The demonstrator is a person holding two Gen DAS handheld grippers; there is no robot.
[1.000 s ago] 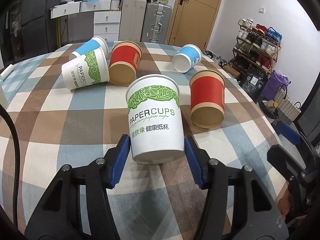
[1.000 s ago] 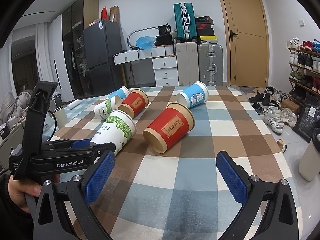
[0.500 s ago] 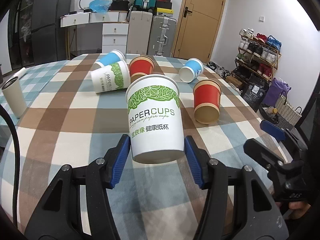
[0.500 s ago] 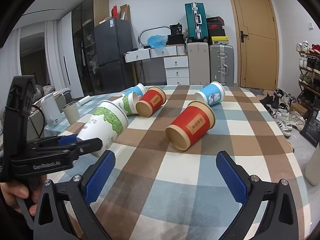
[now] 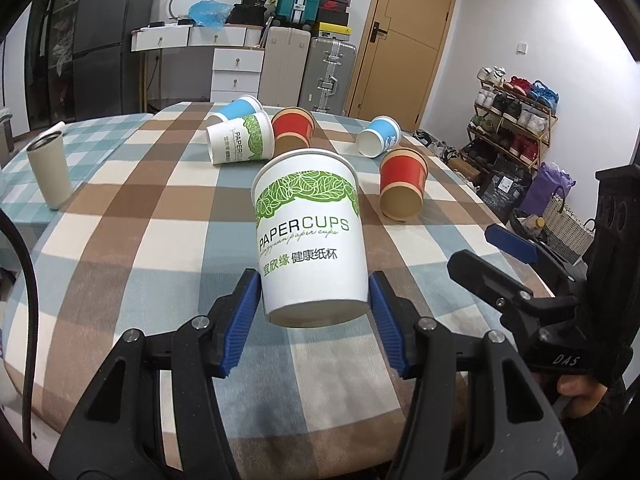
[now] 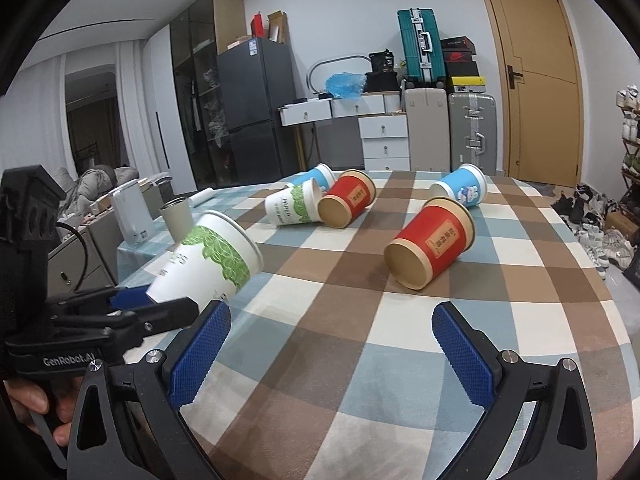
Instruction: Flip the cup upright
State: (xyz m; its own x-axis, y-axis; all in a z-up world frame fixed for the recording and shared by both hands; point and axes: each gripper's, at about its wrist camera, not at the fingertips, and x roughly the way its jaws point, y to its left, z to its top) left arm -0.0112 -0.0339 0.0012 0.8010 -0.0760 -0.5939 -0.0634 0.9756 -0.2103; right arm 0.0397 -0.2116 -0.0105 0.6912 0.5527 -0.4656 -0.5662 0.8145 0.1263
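My left gripper [image 5: 314, 312] is shut on a white paper cup with green leaves [image 5: 310, 236], gripped near its base and held above the checked tablecloth [image 5: 160, 208]. In the right wrist view the same cup [image 6: 208, 260] is tilted, mouth up and to the right, off the table. My right gripper [image 6: 330, 348] is open and empty over the table's near part. It also shows at the right of the left wrist view [image 5: 508, 256].
Several cups lie on their sides farther back: a red one [image 6: 430, 248], another red one [image 6: 348, 204], a white green-leaf one [image 6: 294, 208] and two blue ones [image 6: 460, 190]. A grey tumbler [image 5: 50, 174] stands at the left edge.
My left gripper has lifted the white cup off the table and tipped it more toward upright. The right gripper stays open with little movement.
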